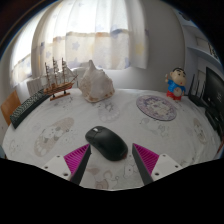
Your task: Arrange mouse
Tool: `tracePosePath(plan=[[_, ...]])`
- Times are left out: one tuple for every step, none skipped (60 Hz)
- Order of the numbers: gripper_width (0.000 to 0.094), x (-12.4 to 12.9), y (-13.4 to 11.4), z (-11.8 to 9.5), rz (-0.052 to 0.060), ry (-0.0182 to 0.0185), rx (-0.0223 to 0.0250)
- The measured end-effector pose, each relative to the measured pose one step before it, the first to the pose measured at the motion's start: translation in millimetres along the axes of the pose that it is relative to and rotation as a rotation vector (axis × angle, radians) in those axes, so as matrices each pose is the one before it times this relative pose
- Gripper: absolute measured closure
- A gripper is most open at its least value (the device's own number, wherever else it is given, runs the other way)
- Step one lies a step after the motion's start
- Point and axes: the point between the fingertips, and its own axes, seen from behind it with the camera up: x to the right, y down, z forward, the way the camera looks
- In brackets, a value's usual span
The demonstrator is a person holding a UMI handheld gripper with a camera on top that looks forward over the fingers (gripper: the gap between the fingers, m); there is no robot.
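Claw spread wide behind a black mouse on the table

The mouse [106, 142] lies on the pale patterned table [60, 125] just ahead of the claw [111, 158], its near end reaching in between the two pink pads [76, 157] with clear gaps on both sides, so nothing is held. It looks like a light, rigid plastic shell with a smooth, domed back that could slip out of a pinch from above; my judgement is that the flatter flanks at its 3 and 9 o'clock are the safest place to close on, low down near the table. From the mouse, a round coaster [156, 107] sits at 1 o'clock, a cartoon figurine [176, 84] beyond it, a large seashell [97, 82] at 12, a model ship [58, 76] at 11.
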Motion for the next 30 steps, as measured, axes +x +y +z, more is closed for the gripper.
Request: tracePosePath(plan=[[0.0073, -3.01, 0.91, 2.39, 0.0018, 0.00567, -0.00145], [0.0075, -2.80, 1.83, 1.83, 0.0012, 0.00498, -0.00238], [0.0076, -3.25, 2.07, 1.47, 0.0027, 0.00415, -0.00358], [0.0070, -3.37, 2.43, 1.48, 0.0028, 0.00230, -0.00476], [0.0078, 16.13, -11.98, 17.35, 0.0054, -0.01341, 0.00113], [0.0084, -4.83, -0.78, 1.41, 0.0078, -0.00487, 0.00050], [0.0087, -4.30, -0.43, 1.38, 0.0069, -0.00459, 0.00153], [0.0085, -4.10, -0.29, 1.33, 0.0057, -0.00182, 0.00168], [0.0083, -3.61, -0.14, 1.00, 0.0038, -0.00066, 0.00067], [0.0082, -3.50, 0.43, 1.09, 0.0025, 0.00059, -0.00100], [0.0083, -3.34, 0.45, 1.23, 0.0008, 0.00128, -0.00170], [0.0082, 9.79, -4.98, 1.50, 0.0029, -0.00192, -0.00222], [0.0082, 19.19, -7.06, 12.63, -0.0028, 0.00075, 0.00004], [0.0083, 1.27, -1.30, 0.88, -0.0013, 0.00198, 0.00053], [0.0082, 0.51, -1.40, 0.98, -0.0003, 0.00278, 0.00046], [0.0081, 0.76, -1.17, 1.38, -0.0003, 0.00347, -0.00050], [0.0083, 0.64, -0.98, 1.22, -0.0003, 0.00326, -0.00129], [0.0081, 0.97, -0.69, 1.24, -0.0009, 0.00299, -0.00166], [0.0080, -0.21, -0.11, -0.11, -0.0020, 0.00384, -0.00115], [0.0080, 1.49, -0.65, 1.70, -0.0031, 0.00247, -0.00076], [0.0078, 6.41, -5.62, 10.84, -0.0027, -0.00083, -0.00188], [0.0078, 1.01, 0.26, 0.99, -0.0041, -0.00002, -0.00134], [0.0078, 0.24, 0.08, 0.84, -0.0034, -0.00187, -0.00209], [0.0080, -0.15, -0.10, 0.57, -0.0026, -0.00383, -0.00179], [0.0080, -0.72, 0.07, 0.47, -0.0006, -0.00510, -0.00156], [0.0090, -0.94, 0.22, 0.50, 0.0004, -0.00624, -0.00153], [0.0102, -0.86, 0.35, 0.49, 0.0010, -0.00565, -0.00198], [0.0114, -0.50, 0.40, 0.34, 0.0015, -0.00438, -0.00250], [0.0132, 1.26, -2.72, 1.78, 0.0001, 0.00263, 0.00156], [0.0163, 0.14, -0.73, 0.45, -0.0020, -0.00039, 0.00278]])
